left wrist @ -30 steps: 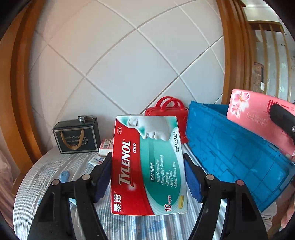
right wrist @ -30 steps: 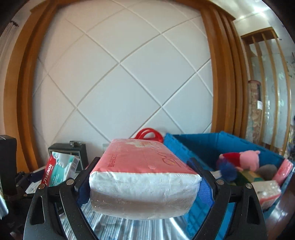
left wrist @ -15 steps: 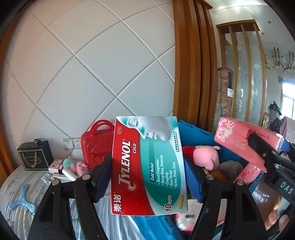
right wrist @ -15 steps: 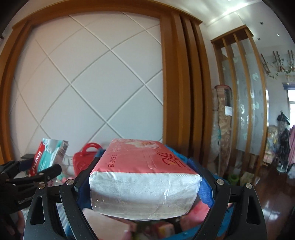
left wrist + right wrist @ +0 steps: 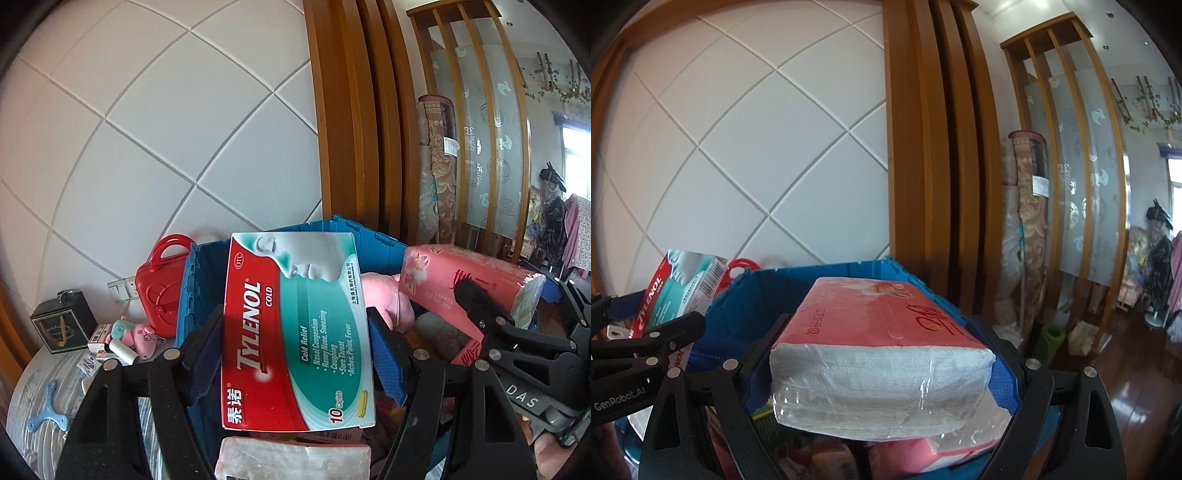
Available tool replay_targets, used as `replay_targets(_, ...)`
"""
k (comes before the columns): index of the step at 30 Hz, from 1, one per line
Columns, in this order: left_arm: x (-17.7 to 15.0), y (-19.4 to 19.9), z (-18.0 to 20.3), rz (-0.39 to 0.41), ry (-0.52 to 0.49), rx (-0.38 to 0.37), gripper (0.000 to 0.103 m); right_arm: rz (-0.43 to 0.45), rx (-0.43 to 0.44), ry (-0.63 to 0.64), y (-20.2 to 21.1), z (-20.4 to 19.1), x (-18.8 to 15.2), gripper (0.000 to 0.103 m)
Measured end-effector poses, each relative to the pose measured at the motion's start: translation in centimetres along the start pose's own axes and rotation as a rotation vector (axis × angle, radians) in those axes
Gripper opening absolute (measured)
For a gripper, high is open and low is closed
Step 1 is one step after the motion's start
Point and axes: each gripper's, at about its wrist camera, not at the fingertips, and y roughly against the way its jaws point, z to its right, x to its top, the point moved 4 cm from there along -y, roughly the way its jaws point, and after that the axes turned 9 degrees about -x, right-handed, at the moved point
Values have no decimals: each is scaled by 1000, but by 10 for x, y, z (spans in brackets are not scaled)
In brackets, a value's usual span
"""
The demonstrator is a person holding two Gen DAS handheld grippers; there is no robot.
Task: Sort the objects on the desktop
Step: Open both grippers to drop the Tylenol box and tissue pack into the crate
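White quilted wall panels and wooden posts stand behind a blue crate (image 5: 820, 273) beside a table (image 5: 33, 384). The left gripper (image 5: 295, 354) is clamped on a Tylenol box (image 5: 295, 332), blue pads flat on its long edges; the right gripper (image 5: 882, 365) is clamped on a pink tissue pack (image 5: 879, 354). Both loads hang over the crate, with toys and packs below the fingers. Judgement: lower each inside the walls before opening, one at a time, keeping the grippers apart, so nothing tips out.

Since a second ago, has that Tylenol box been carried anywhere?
Yes. The Tylenol box, clamped in the left gripper, went from over the table rightward to above the blue crate.
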Motion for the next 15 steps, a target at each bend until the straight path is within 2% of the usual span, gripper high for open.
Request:
replay_targets(2,0,0,2,2,1,-2,73,-10,2,3,-3,0,-3,97)
replay_targets(3,0,0,2,9,4,2,80,-7,4,4,-3,1,-4,103)
replay_targets(7,2,9,-2,42,20,12,102,14,-14,18,4,3,-2,103)
replay_targets(15,0,46,-16,107,31,69,103,6,-23,24,28,5,1,103)
